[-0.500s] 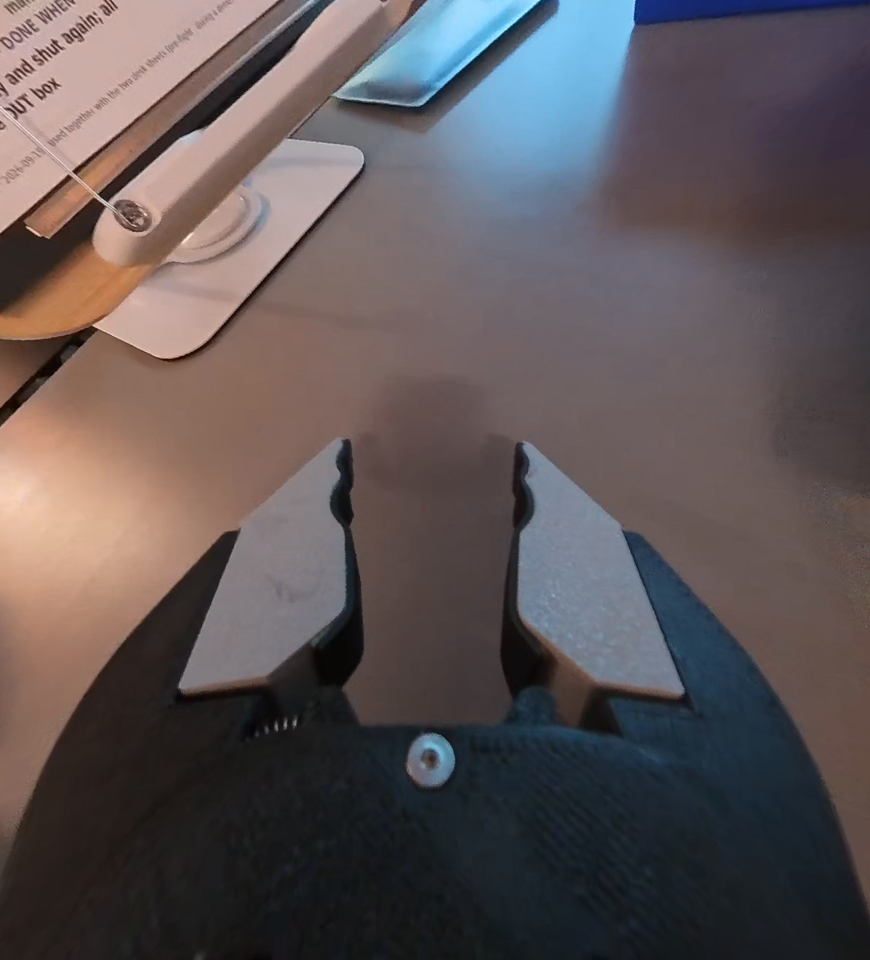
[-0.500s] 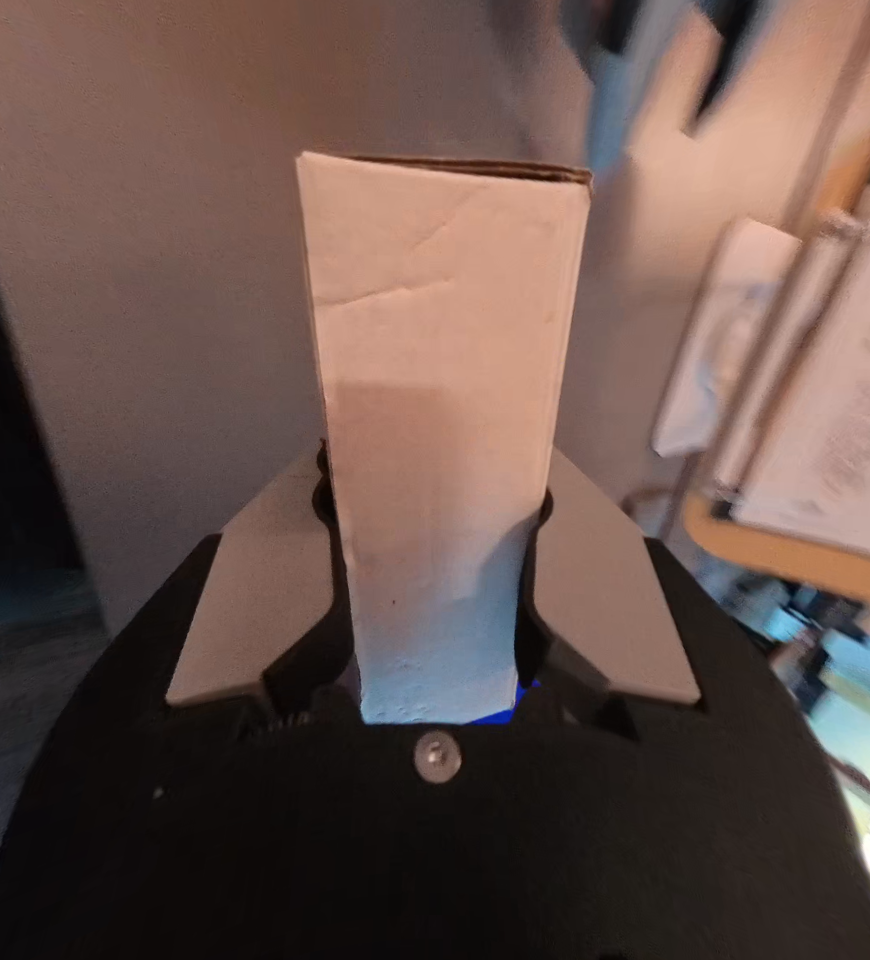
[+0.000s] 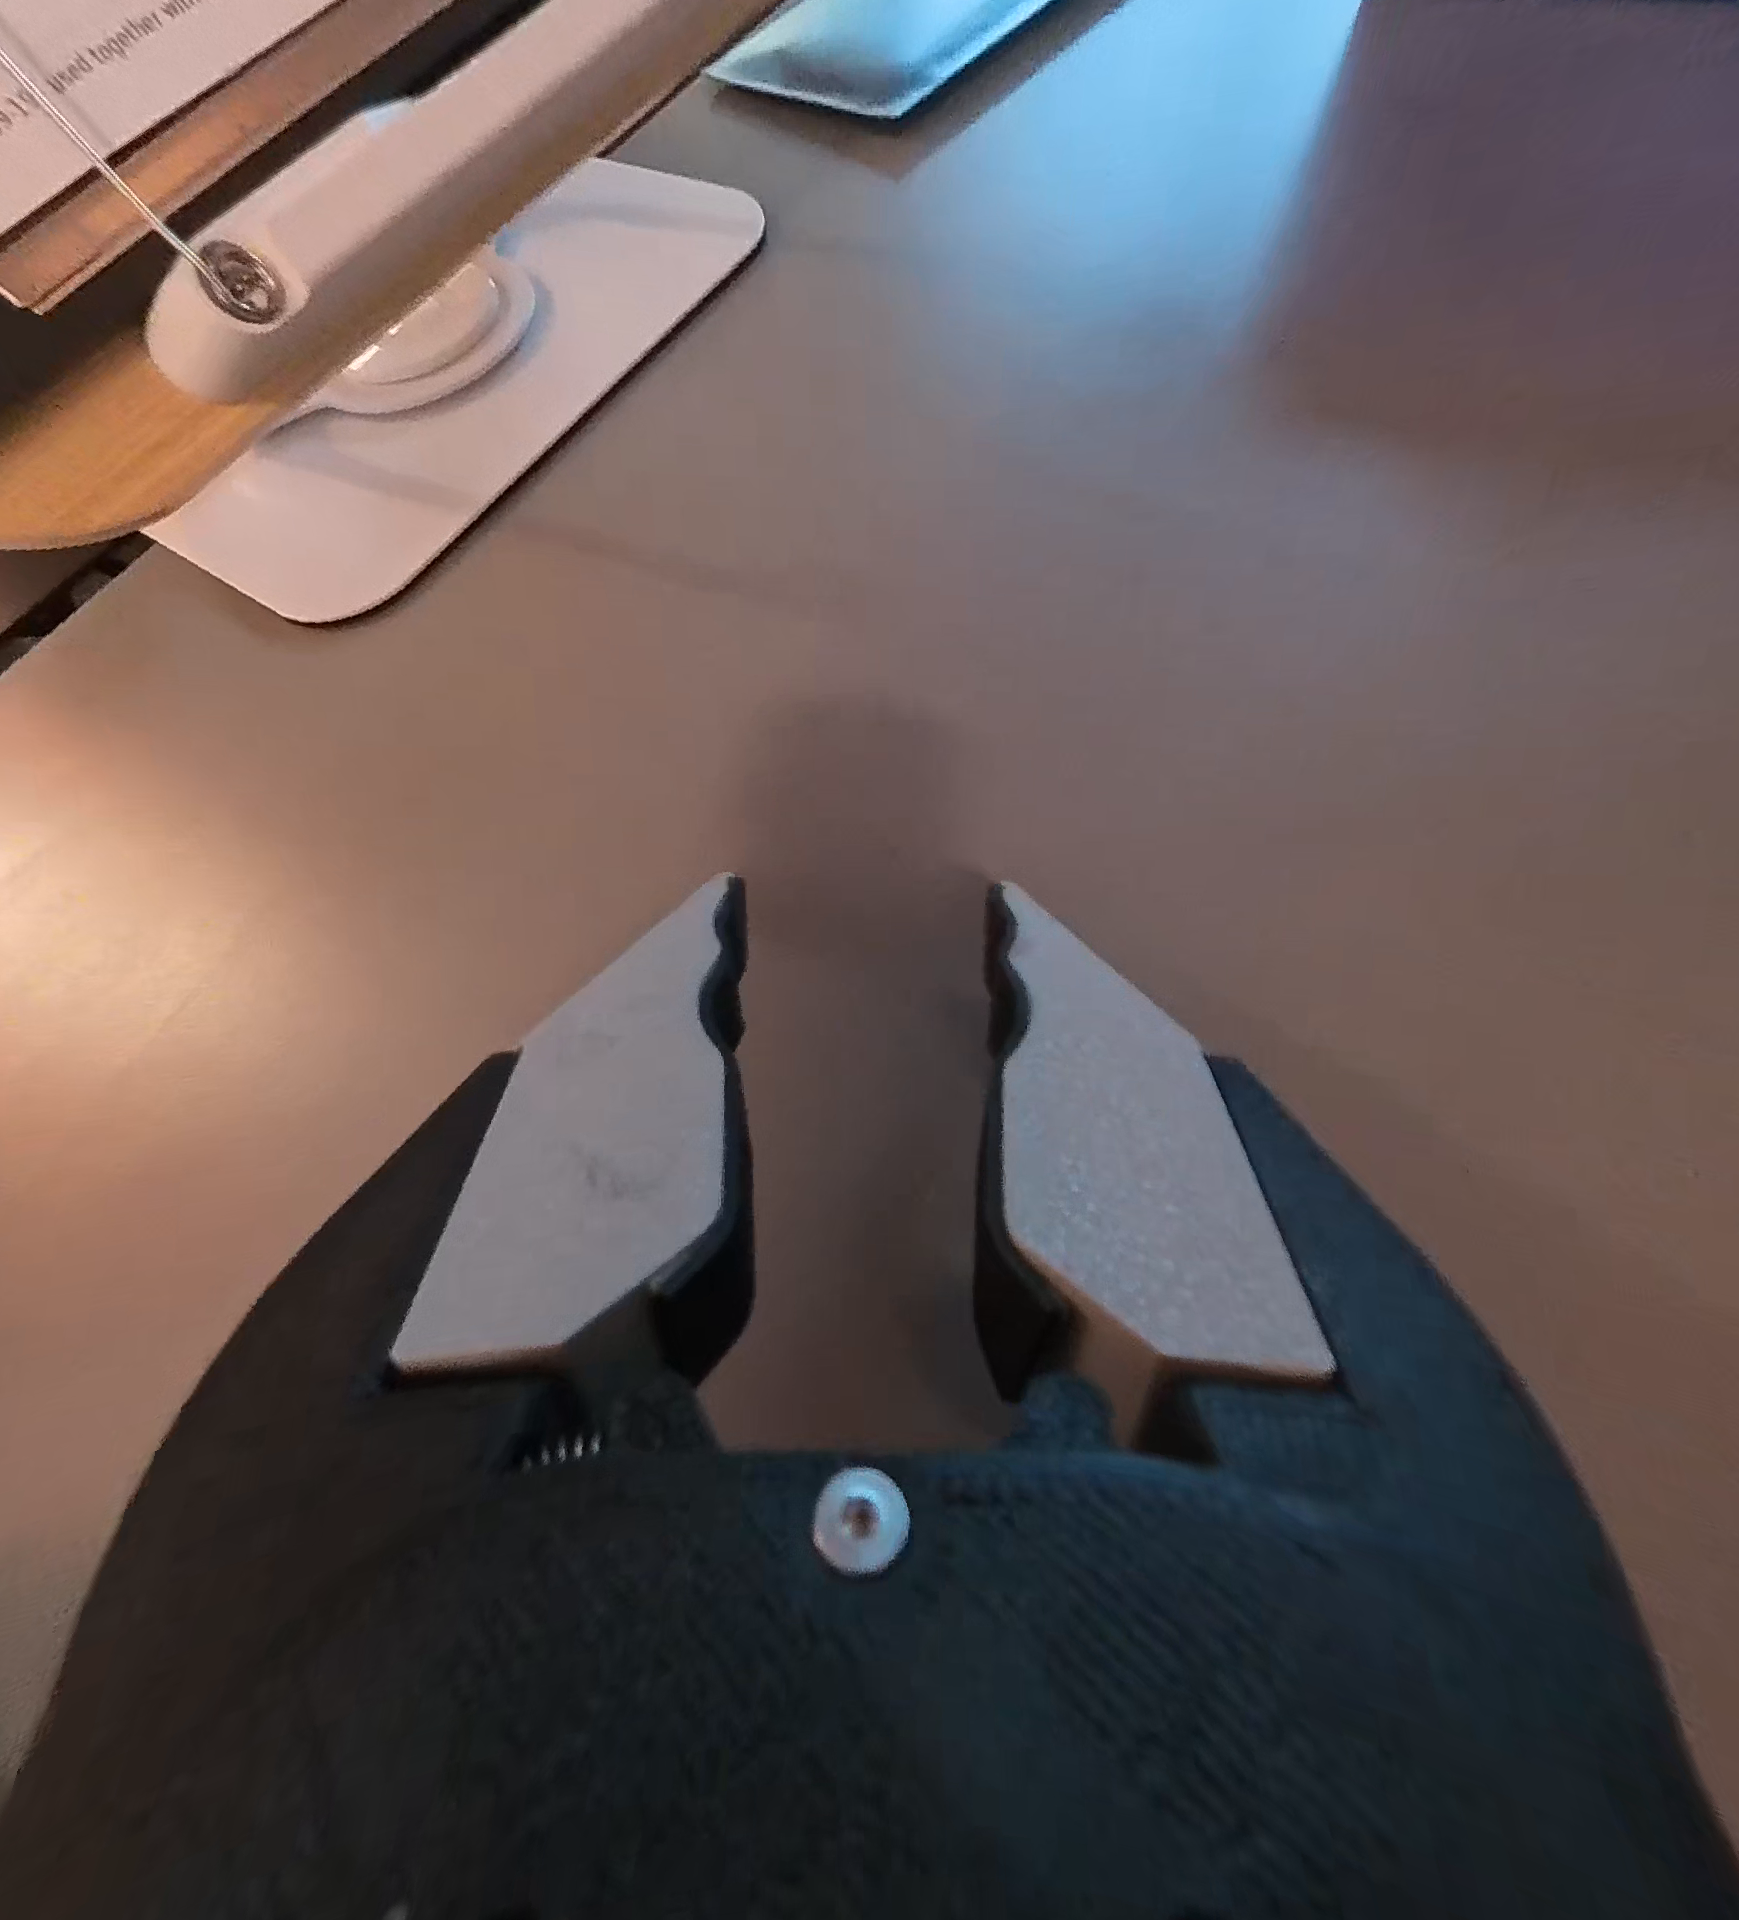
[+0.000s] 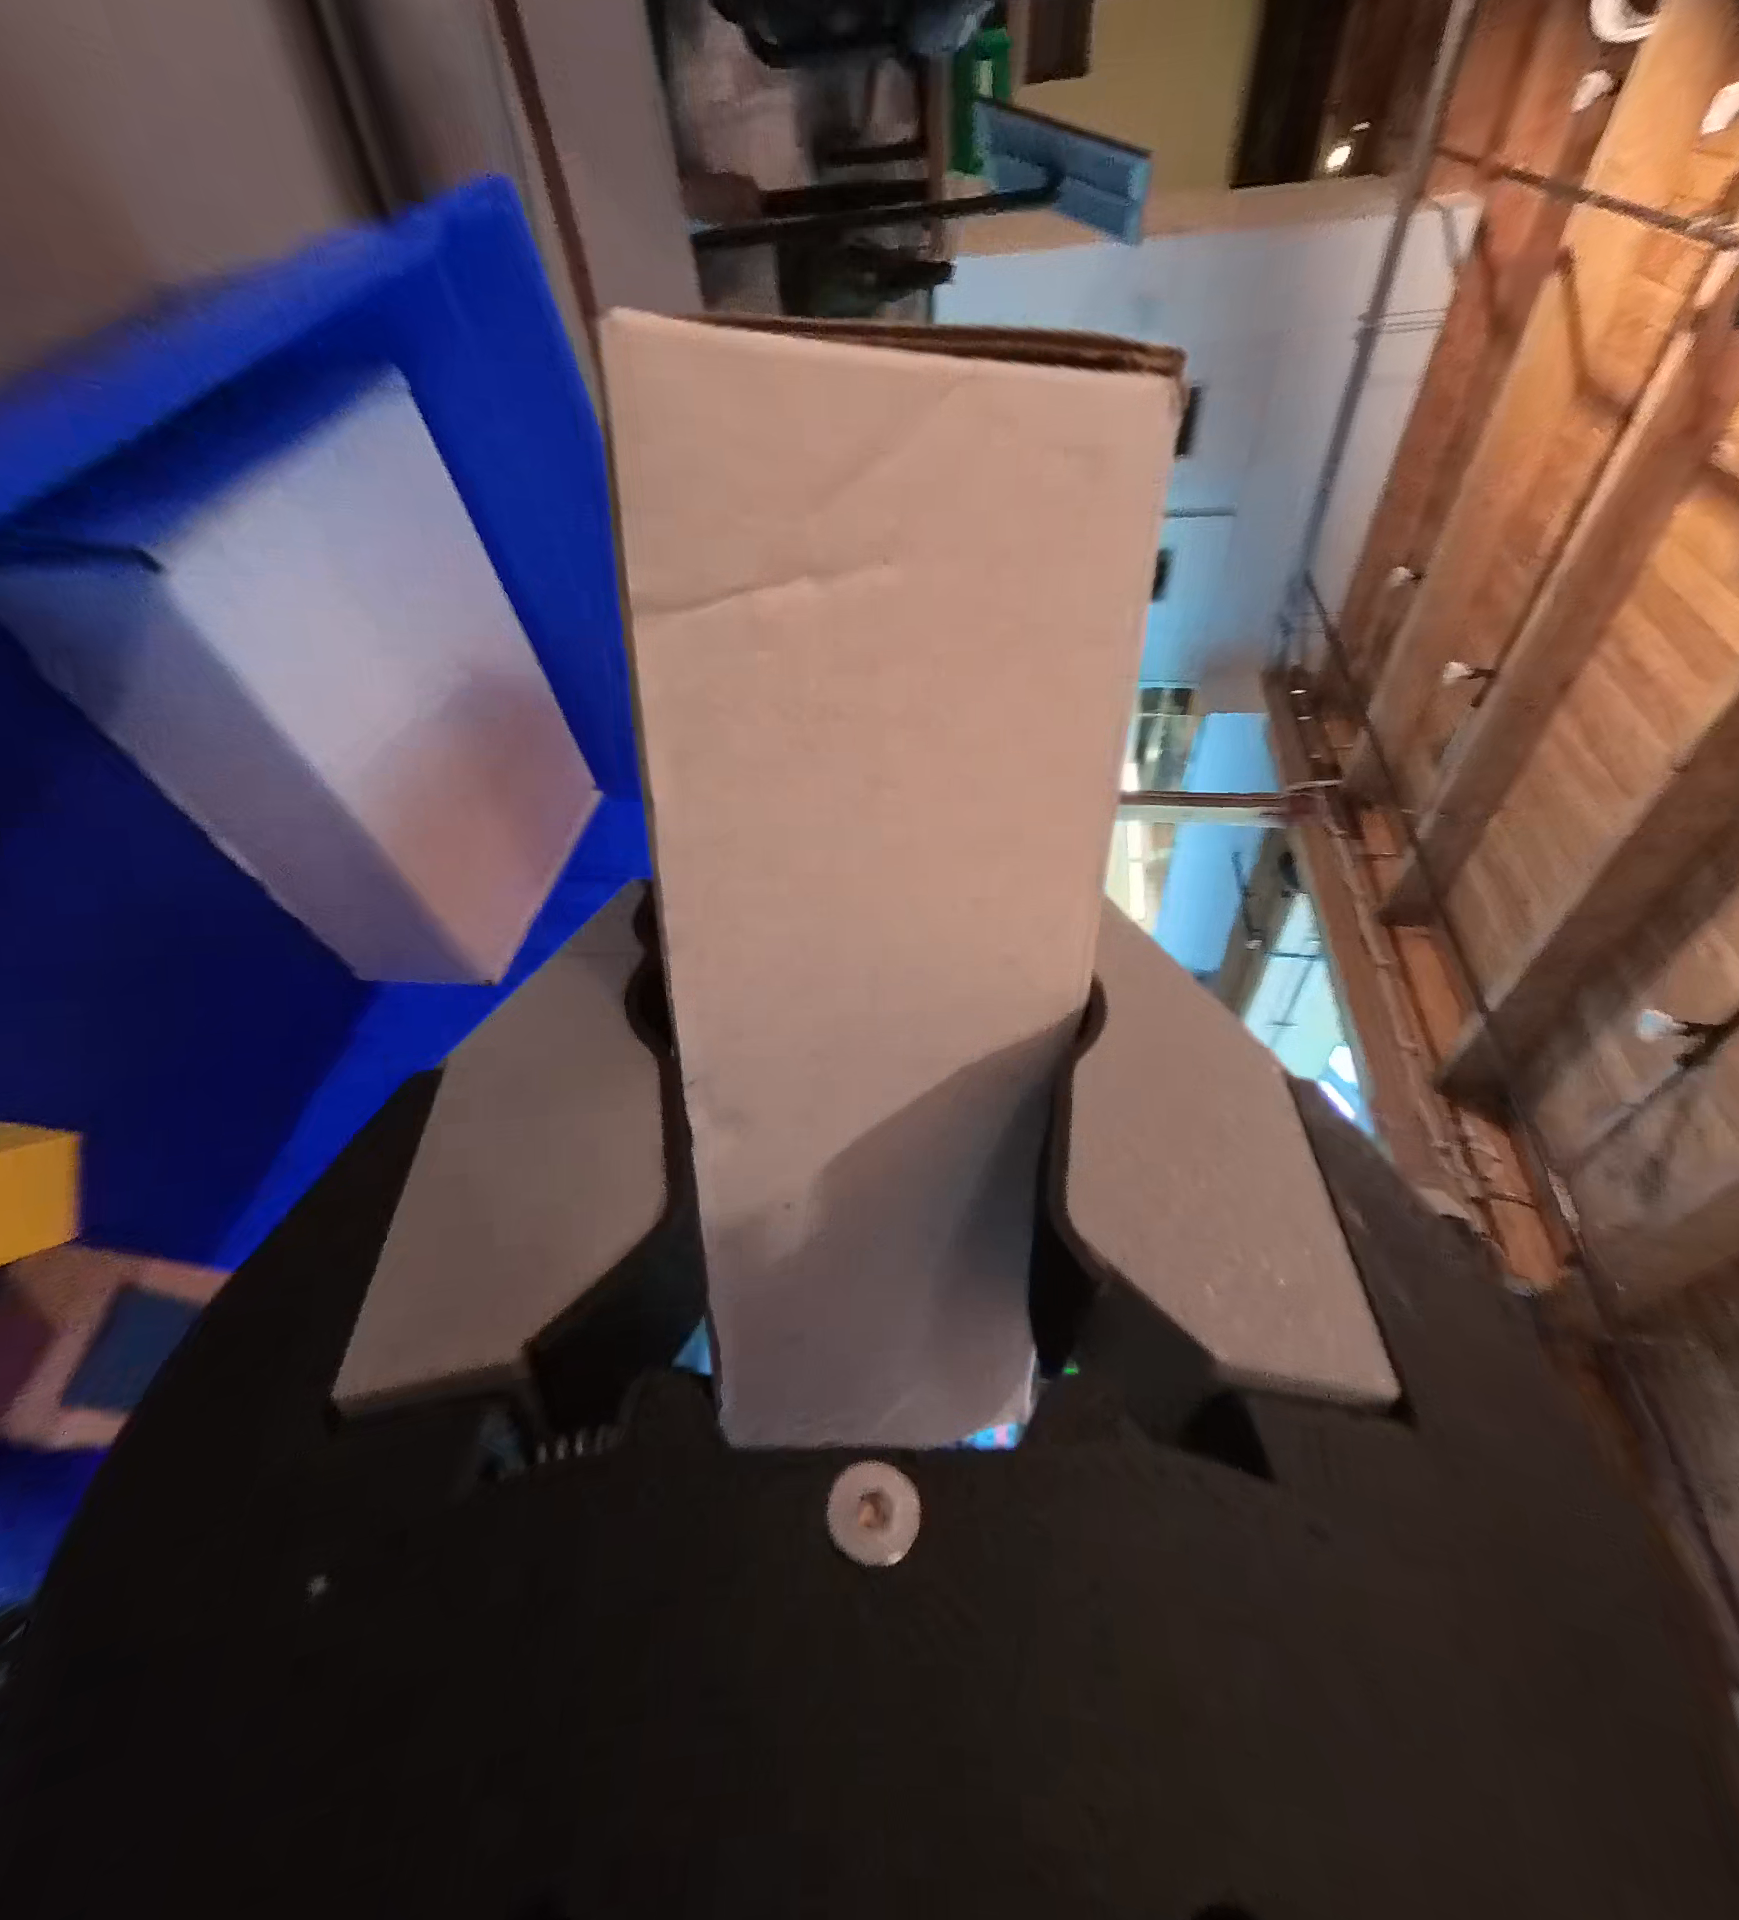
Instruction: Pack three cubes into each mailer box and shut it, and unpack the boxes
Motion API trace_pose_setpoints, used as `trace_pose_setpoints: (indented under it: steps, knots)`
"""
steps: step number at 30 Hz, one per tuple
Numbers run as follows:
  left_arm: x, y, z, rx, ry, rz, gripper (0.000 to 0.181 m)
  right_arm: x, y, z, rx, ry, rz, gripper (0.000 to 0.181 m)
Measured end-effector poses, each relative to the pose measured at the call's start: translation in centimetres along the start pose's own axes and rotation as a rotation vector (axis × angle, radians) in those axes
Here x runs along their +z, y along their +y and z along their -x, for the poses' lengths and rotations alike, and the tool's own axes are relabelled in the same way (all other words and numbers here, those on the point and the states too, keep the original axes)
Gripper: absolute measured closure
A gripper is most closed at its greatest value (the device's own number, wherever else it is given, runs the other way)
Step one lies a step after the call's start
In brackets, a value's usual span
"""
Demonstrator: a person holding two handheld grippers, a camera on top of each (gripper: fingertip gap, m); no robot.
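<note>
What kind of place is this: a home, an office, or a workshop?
Probably an indoor workspace or lab set up for a packing exercise, not a home. A brown desk carries a printed instruction sheet on a white stand. A blue bin holds a white mailer box; exposed wooden beams show beyond.

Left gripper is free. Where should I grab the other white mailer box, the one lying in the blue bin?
Judging by its pose, take the white mailer box in the blue bin across its narrow faces. They look about as thin as the box the right gripper spans. Come from the bin's open side, jaws straddling that thickness.
</note>
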State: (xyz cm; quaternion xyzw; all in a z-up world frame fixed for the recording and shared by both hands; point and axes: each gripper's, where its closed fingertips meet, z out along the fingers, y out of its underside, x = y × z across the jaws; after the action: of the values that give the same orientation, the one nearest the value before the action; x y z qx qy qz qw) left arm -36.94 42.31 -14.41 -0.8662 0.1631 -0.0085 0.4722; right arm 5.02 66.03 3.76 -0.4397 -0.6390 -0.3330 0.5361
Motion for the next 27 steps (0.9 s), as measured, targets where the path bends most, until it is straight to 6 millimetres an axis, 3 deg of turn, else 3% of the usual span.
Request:
trace_pose_setpoints:
  steps: [5,10,12,15,20,24,27]
  knots:
    - [0.0,-0.8,1.0,-0.035,-0.056,-0.048,0.143,5.2,0.4,2.9,-0.123,0.073,-0.049,0.107]
    - [0.0,-0.6,0.9,-0.032,-0.041,-0.041,0.145,10.3,0.0,7.9,-0.131,-0.114,-0.081,0.106]
    - [0.3,-0.5,0.9,-0.04,-0.034,-0.024,0.147,11.5,0.0,8.6,-0.123,-0.143,-0.08,0.098]
    - [0.6,-0.1,0.7,-0.041,-0.014,0.005,0.146,11.6,0.4,9.6,-0.132,-0.23,-0.059,0.105]
    - [0.4,-0.4,0.2,-0.02,0.008,-0.015,0.148,10.2,3.4,9.9,-0.269,-0.283,0.076,0.109]
    - [0.3,-0.3,0.4,-0.047,0.018,-0.021,0.148,9.7,5.1,9.6,-0.264,-0.312,0.139,0.097]
    - [0.1,-0.4,0.4,-0.058,0.024,-0.029,0.15,10.4,5.3,10.2,-0.221,-0.323,0.19,0.097]
